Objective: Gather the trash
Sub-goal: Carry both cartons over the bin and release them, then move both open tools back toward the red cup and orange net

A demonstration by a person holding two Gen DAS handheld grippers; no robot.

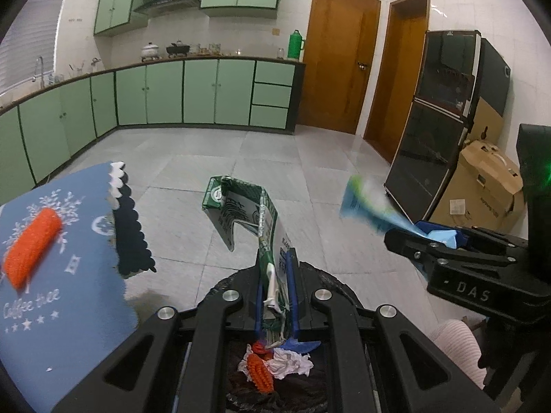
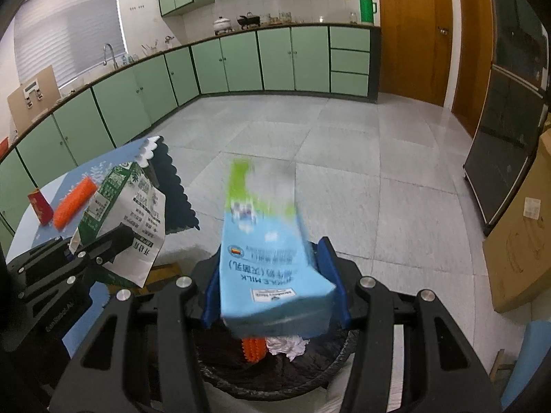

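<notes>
My left tongs [image 1: 275, 268] are clamped on a flattened green-and-white carton [image 1: 248, 213], held above the black-lined bin [image 2: 310, 378]. My right tongs [image 2: 272, 285] grip a blue milk carton [image 2: 268, 261] between their blue pads, also over the bin. Crumpled tissue [image 1: 291, 364] and an orange spiky roller [image 1: 260, 373] lie inside. Another orange roller [image 2: 74, 201] rests on the blue-clothed bench [image 1: 51, 327].
</notes>
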